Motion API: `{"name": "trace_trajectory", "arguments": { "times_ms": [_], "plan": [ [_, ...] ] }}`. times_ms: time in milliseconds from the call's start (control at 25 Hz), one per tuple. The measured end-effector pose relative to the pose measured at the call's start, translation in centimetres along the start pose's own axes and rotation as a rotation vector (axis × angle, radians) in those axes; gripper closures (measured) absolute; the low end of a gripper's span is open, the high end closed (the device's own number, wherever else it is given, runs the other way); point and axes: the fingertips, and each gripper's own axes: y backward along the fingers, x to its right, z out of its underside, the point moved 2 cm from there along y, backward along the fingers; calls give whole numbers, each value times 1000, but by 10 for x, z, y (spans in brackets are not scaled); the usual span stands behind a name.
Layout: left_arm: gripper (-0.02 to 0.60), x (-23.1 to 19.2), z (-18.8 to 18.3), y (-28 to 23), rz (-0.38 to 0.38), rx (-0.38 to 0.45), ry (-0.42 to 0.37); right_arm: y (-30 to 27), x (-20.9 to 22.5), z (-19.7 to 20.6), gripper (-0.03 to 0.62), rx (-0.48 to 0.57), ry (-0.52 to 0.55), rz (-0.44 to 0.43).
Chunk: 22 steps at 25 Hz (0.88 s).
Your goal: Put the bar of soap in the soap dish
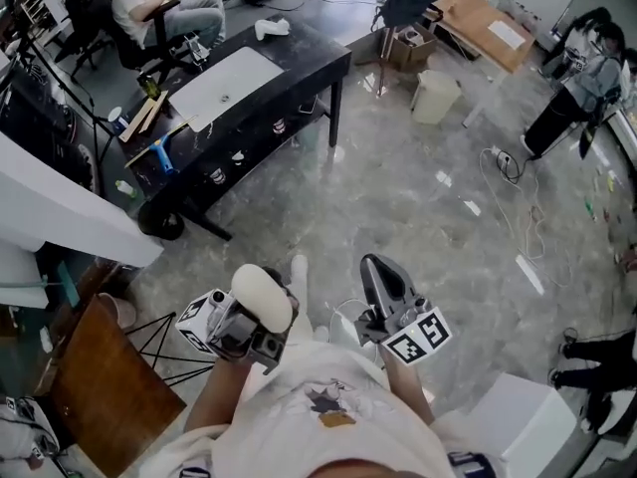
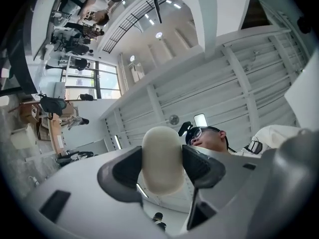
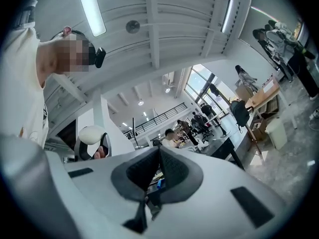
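The bar of soap (image 2: 161, 159) was clamped between the left gripper's (image 1: 245, 325) jaws; the right gripper (image 3: 158, 176) was clenched, empty.

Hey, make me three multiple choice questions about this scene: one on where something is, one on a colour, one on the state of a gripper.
1. Where is the soap?
A. in a dish
B. between the left gripper's jaws
C. on a shelf

2. What colour is the soap?
A. off-white
B. blue
C. black

3. How do the right gripper's jaws stand?
A. wide apart
B. shut on a sponge
C. shut, with nothing between them

Answers:
1. B: the left gripper view shows the jaws pressed against both sides of the soap.
2. A: it looks pale cream in the head view and the left gripper view.
3. C: the right gripper view shows the two jaws meeting with nothing between them.
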Motion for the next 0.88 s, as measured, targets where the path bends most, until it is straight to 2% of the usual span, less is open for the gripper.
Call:
{"name": "trace_trajectory", "arguments": {
  "times_ms": [280, 600, 720, 880],
  "plan": [
    [319, -96, -38, -20, -16, -5, 81, -47, 62, -9, 585, 6, -2, 76],
    [319, -202, -147, -70, 12, -5, 114, -180, 123, -55, 585, 70, -9, 87],
    [319, -233, -183, -81, 31, -3, 103, -224, 141, -69, 585, 98, 4, 73],
    [319, -262, -214, -96, 65, -73, 46, -277, 170, -74, 585, 88, 37, 67]
  ]
}}
